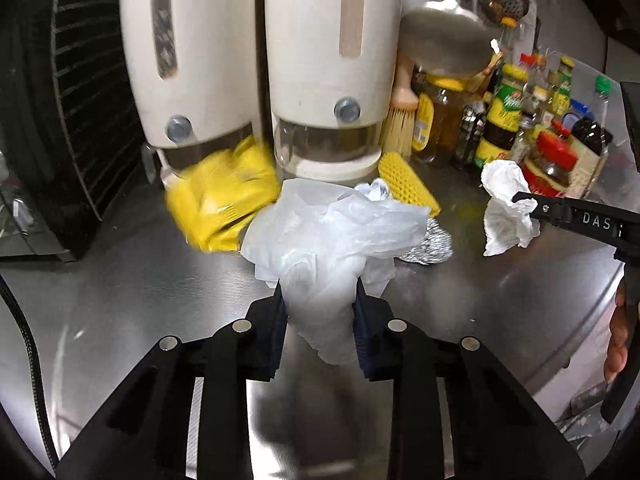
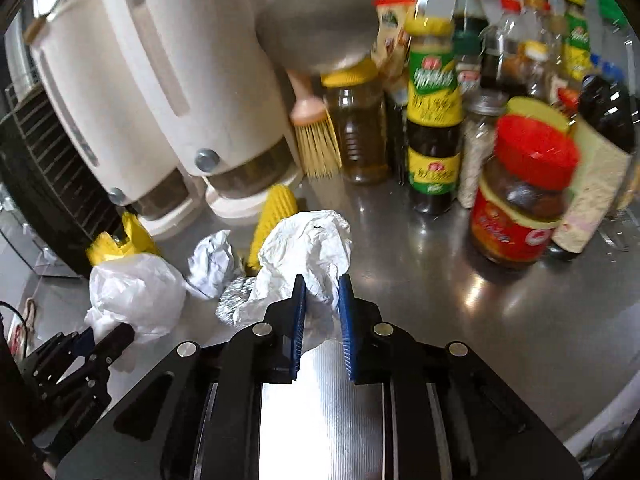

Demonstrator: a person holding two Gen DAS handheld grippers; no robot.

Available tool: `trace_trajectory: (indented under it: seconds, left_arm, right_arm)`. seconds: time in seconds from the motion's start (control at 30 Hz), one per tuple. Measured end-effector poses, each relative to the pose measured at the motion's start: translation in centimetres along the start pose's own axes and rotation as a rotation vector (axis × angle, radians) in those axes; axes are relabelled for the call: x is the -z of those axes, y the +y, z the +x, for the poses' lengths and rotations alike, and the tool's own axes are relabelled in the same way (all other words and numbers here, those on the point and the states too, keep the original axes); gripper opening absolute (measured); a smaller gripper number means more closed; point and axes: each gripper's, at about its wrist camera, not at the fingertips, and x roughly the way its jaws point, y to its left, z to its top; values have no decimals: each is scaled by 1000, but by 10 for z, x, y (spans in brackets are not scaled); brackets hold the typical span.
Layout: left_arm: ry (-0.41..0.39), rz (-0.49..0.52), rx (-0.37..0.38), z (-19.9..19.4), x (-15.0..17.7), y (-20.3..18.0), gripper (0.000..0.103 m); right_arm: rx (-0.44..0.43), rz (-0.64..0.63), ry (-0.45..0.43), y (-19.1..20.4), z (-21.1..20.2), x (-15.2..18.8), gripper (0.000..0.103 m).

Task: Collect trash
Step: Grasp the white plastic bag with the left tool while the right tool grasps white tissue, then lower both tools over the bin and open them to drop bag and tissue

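Thin plastic bag, light and soft, is pinched at its bunched middle by the left tongs over the counter; the right tongs pinch a crumpled paper tissue, easily torn.

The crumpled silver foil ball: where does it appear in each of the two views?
Left wrist view: crumpled silver foil ball, right of centre, partly behind the translucent plastic bag.
Right wrist view: left of centre, beside the crumpled white paper.
Shared landmark: yellow ridged brush.
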Motion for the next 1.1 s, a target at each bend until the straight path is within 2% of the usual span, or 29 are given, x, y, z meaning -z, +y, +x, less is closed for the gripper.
trace_trajectory:
  seconds: [0.33,0.57,0.9,1.1]
  left_arm:
    - [-68,-13,6,-75,21,6,27]
    - [-79,-15,27,-113,60,4,27]
    - [-59,-24,35,-134,129,-7,28]
    - [-26,-21,48,-132,173,-18,28]
  right_arm:
    - [-23,-45,-60,24,-73,24,18]
    - [-53,-91,-88,44,-111,66,18]
    - [-50,-160,-102,60,-141,133,18]
    - [-17,-166,-82,49,-137,174,18]
